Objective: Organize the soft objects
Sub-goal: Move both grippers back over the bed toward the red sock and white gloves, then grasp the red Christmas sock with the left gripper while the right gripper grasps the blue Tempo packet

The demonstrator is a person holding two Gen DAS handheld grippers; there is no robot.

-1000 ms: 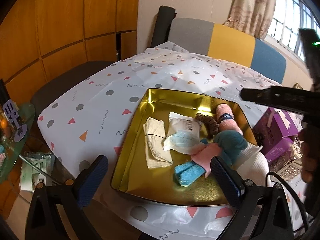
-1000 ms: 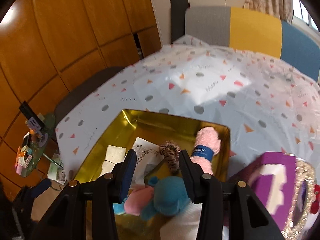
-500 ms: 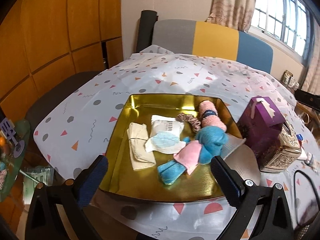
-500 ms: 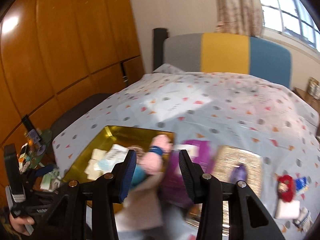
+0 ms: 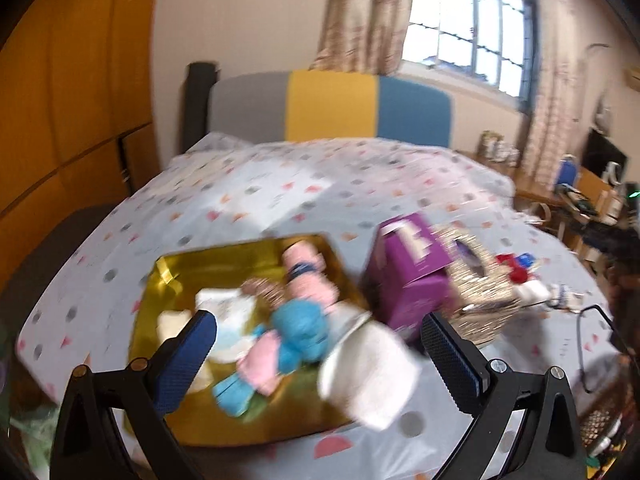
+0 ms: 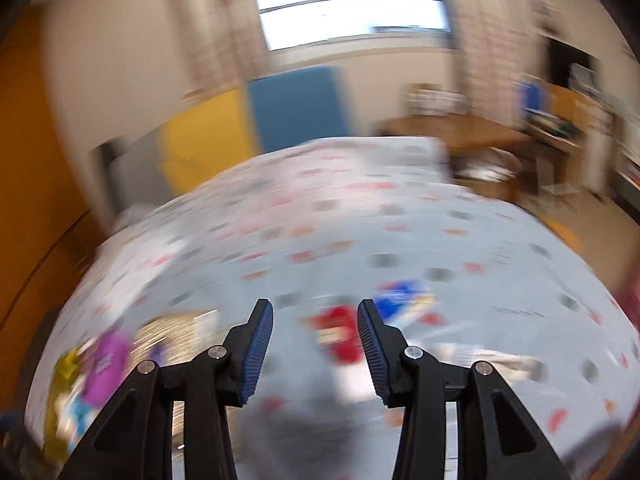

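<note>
A gold tray [image 5: 168, 276] on the patterned tablecloth holds a blue and pink plush toy [image 5: 296, 330], a pink roll [image 5: 306, 268], a brown scrunchie [image 5: 266, 290] and white cloths [image 5: 218, 312]. A white towel [image 5: 368, 376] hangs over its right rim. My left gripper [image 5: 316, 346] is open and empty above the tray's near side. My right gripper [image 6: 315, 334] is open and empty, above a blurred red soft item [image 6: 340, 330] and a blue one [image 6: 400, 298] on the cloth. The tray also shows blurred at the far left of the right wrist view [image 6: 60, 376].
A purple box [image 5: 412, 276] and a glittery gold box [image 5: 476, 292] stand right of the tray. Small red, blue and white items [image 5: 520, 276] lie beyond them. A grey, yellow and blue headboard [image 5: 332, 106] is at the back. Desks [image 6: 460, 128] stand at the right.
Both views have swung right and are blurred. My right gripper has left the tray and now looks at the red and blue items farther right. My left gripper has tilted up.
</note>
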